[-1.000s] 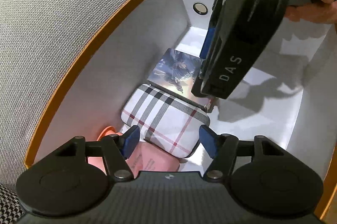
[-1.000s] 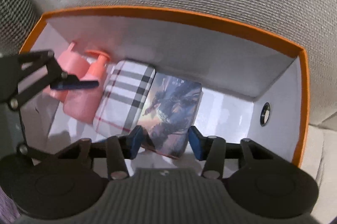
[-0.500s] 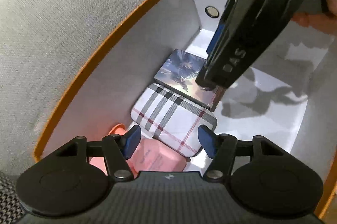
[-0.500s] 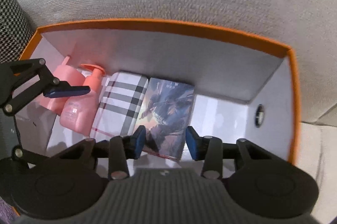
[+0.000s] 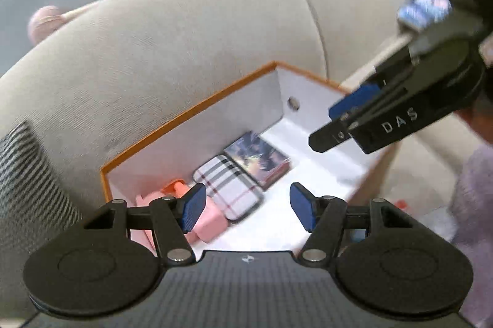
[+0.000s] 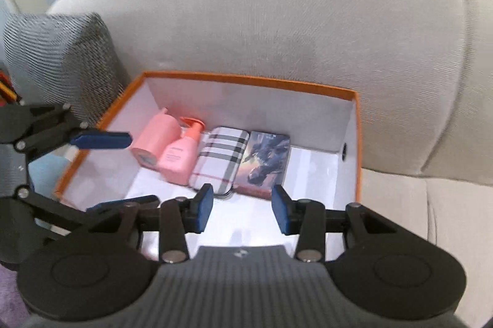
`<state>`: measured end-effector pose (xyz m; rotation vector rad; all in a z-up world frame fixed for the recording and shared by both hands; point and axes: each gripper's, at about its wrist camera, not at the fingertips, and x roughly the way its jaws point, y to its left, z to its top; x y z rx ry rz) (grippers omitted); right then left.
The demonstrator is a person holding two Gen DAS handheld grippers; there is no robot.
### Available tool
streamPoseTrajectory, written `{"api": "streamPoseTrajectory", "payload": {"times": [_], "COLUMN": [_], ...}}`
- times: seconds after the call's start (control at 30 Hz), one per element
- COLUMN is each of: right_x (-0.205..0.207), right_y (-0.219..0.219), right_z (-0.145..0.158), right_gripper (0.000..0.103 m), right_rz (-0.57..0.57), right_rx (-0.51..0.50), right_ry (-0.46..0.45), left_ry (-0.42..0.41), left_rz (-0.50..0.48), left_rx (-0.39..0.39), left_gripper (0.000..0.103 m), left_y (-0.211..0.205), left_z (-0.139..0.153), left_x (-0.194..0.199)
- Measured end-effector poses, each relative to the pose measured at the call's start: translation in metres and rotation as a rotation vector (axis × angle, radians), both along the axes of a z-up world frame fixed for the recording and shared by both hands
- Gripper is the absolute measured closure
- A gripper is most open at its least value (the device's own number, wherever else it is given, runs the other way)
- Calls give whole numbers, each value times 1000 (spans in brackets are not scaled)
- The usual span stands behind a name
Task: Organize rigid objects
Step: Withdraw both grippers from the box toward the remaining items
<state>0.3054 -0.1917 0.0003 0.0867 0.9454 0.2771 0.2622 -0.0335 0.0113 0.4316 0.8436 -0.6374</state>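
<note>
The orange-rimmed box (image 6: 357, 143) sits on a light sofa (image 6: 277, 19). Four items lie in a row on its white floor against the far wall: pink bottle (image 6: 155, 140), pink pump bottle (image 6: 181, 157), plaid case (image 6: 220, 160), illustrated card box (image 6: 268, 163). All lie flat, touching side by side, long axes running from the far wall toward the near side; the pump head points at the far wall.

The right gripper (image 6: 242, 207) hangs above and nearer than the row. Its jaws have just been closing slightly, yet stand apart with nothing between them. The plaid case and card box lie directly beyond its fingertips, apart from them.

The left gripper (image 5: 245, 211) is likewise open and empty, above the box's left end, with the pink items behind its left pad.

Only the right wrist view shows both bottles whole. Only the left wrist view shows the right gripper from the side and a blurred object above it, which cannot be identified.
</note>
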Motion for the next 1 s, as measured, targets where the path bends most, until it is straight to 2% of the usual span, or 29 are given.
{"api": "streamPoseTrajectory", "payload": {"times": [0.1, 0.17, 0.3, 0.4, 0.47, 0.53, 0.6, 0.67, 0.73, 0.83, 1.0], "right_x": [-39, -63, -109, -137, -154, -168, -177, -181, -183, -182, -176], "right_y": [-8, -14, -24, -26, -29, -33, -38, -39, -38, -39, -46], "right_z": [4, 1, -14, -33, -46, -58, -70, -76, -81, -87, -98], "right_gripper": [59, 58, 58, 56, 50, 49, 49, 41, 40, 42, 52], "right_rz": [-53, -96, -160, -193, -216, -257, -292, -299, -298, -307, -316], "right_rx": [2, -13, -19, -50, -65, -62, -24, -5, -11, 9, 53], "right_ry": [-5, 12, 49, 78, 100, 117, 135, 133, 125, 125, 151], "left_ry": [41, 82, 130, 182, 195, 211, 225, 228, 245, 245, 227], "left_rz": [41, 50, 89, 68, 47, 36, 48, 61, 75, 103, 71], "left_rx": [-92, -120, -100, -93, -59, -37, -13, 28, 40, 14, 82], "left_gripper": [29, 29, 29, 29, 29, 25, 22, 20, 17, 16, 16], "left_y": [16, 18, 24, 26, 22, 21, 21, 20, 20, 24, 12], "left_z": [14, 16, 4, -12, -23, -35, -48, -61, -68, -73, -80], "left_x": [-29, -45, -81, -102, -117, -130, -137, -143, -146, -150, -158]}}
